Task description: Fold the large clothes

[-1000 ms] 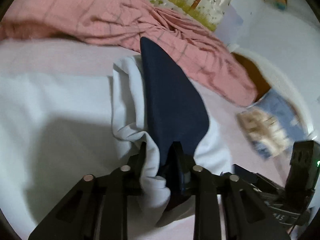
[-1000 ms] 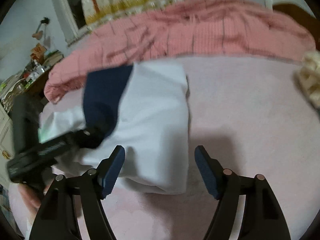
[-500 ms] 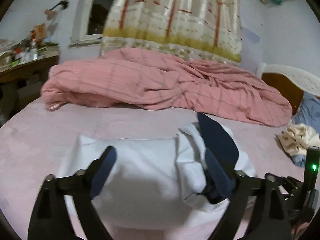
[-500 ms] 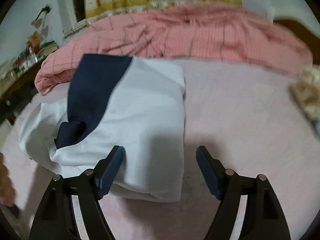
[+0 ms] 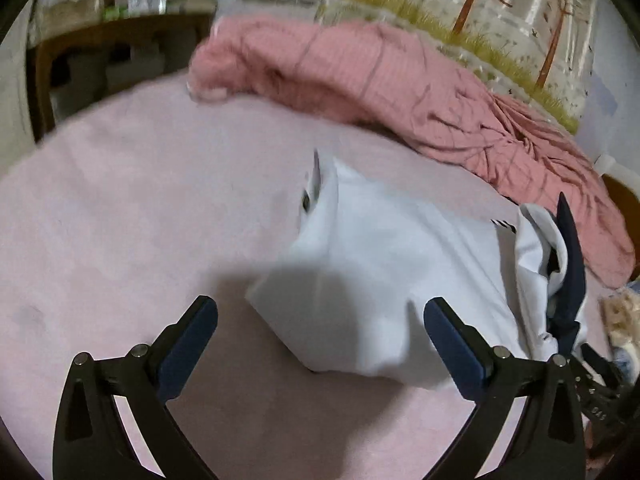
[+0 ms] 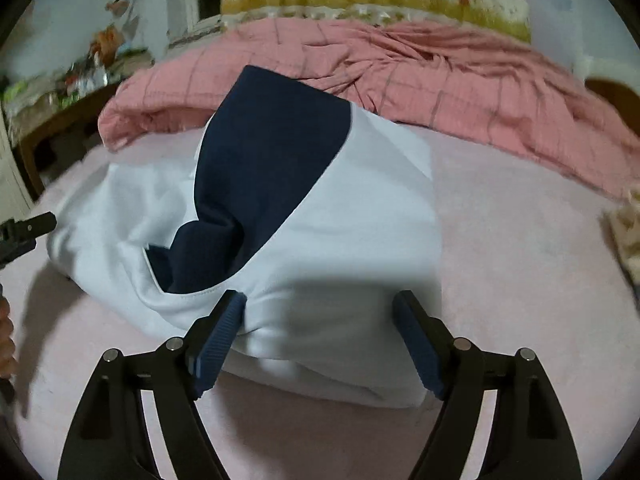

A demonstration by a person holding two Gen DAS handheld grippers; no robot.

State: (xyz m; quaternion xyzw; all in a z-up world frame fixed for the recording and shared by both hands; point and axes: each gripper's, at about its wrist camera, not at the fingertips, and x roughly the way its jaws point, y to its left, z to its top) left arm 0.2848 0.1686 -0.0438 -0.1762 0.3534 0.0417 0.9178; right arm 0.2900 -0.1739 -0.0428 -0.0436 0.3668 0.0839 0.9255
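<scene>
My left tongs have just been opening and now stand spread wide with nothing between the pads; the white garment lies just past them, toward the centre and right of that frame, on the pink bed. Its near corner points down between the two fingers without touching either, as far as I can tell.

My right tongs are also parted, holding nothing. In that view the garment fills the middle of the frame, its near folded edge running across just beyond the fingertips, and the left pad looks to be against or right beside the cloth; I cannot tell which. The navy panel runs from upper centre down to the left of middle, bunched at its lower end.

So the bundle's long side seems to run crosswise between my two hands, with the loose navy and white flap heaped at the right in the left view. The right tongs look nearer the fabric. The crumpled pink blanket lies beyond, across the top of the frame.
</scene>
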